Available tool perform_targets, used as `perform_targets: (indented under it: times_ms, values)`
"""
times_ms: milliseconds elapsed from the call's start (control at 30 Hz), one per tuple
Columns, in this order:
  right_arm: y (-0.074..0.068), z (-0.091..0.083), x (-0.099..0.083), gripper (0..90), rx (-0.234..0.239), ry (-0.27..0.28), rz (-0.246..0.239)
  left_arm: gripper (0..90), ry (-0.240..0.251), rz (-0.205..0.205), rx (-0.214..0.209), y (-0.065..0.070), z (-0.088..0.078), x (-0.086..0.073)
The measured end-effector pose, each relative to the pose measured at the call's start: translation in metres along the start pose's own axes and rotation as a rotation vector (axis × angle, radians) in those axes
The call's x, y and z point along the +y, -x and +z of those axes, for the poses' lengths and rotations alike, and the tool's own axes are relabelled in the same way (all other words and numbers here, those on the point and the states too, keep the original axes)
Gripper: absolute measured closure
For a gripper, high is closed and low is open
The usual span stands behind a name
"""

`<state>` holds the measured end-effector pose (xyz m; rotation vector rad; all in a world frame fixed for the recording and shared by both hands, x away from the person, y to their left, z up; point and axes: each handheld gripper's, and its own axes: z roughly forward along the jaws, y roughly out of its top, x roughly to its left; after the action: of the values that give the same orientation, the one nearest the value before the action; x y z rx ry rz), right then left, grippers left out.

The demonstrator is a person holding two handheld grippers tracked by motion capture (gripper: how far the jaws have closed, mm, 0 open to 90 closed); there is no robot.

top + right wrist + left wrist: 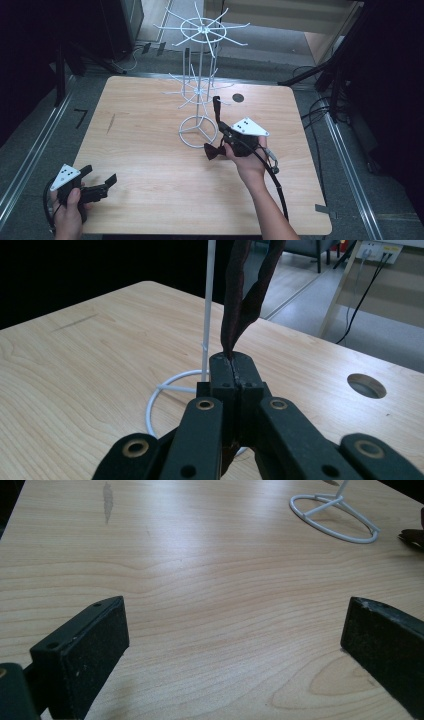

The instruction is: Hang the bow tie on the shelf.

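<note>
Right claw (pixel 233 365) pinching dark strap (pixel 245 295) — upper end cut off.

A light wooden table (pixel 150 165) carries a white wire rack (pixel 199 85) with a ring base, an upright pole and two tiers of radiating hooks. A round cable hole (pixel 238 98) sits near the table's far edge, just right of the rack, and a dark streak (pixel 110 123) marks the wood at left.
</note>
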<state>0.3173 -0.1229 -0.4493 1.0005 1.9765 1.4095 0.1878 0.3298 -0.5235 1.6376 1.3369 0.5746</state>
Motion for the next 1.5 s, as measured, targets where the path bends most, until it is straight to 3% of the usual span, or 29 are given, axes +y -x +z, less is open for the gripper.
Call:
perform_targets:
  times_ms: [233, 333, 433, 467, 567, 767, 1067, 1500]
  values:
    - [-0.001, 0.008, -0.006, 86.6, 0.009, -0.031, -0.007, 0.0, 0.002, -0.002, -0.002, 0.0, 0.0, 0.0]
    - [0.0, 0.009, -0.007, 78.7, 0.014, -0.045, -0.005, 0.0, 0.001, -0.001, -0.002, 0.0, 0.0, 0.0]
    - [0.001, 0.006, -0.007, 59.5, 0.033, -0.059, 0.018, 0.0, -0.001, -0.001, -0.003, 0.0, 0.0, 0.0]
    - [0.001, 0.006, -0.007, 59.5, 0.033, -0.059, 0.018, 0.0, 0.0, -0.001, -0.002, 0.0, 0.0, 0.0]
    - [0.003, 0.003, -0.006, 45.7, 0.023, -0.087, 0.024, 0.0, -0.002, -0.001, -0.002, 0.0, 0.0, 0.0]
    - [0.01, -0.007, -0.012, 31.8, 0.023, -0.102, 0.041, 0.0, -0.002, 0.001, -0.002, 0.0, 0.0, 0.0]
    - [0.028, -0.027, -0.026, 25.5, -0.016, -0.112, 0.059, 0.0, -0.004, 0.004, 0.0, 0.0, 0.0, 0.0]
    - [0.055, -0.057, -0.046, 25.1, -0.079, -0.112, 0.094, 0.0, -0.003, 0.007, 0.003, 0.0, 0.0, 0.0]
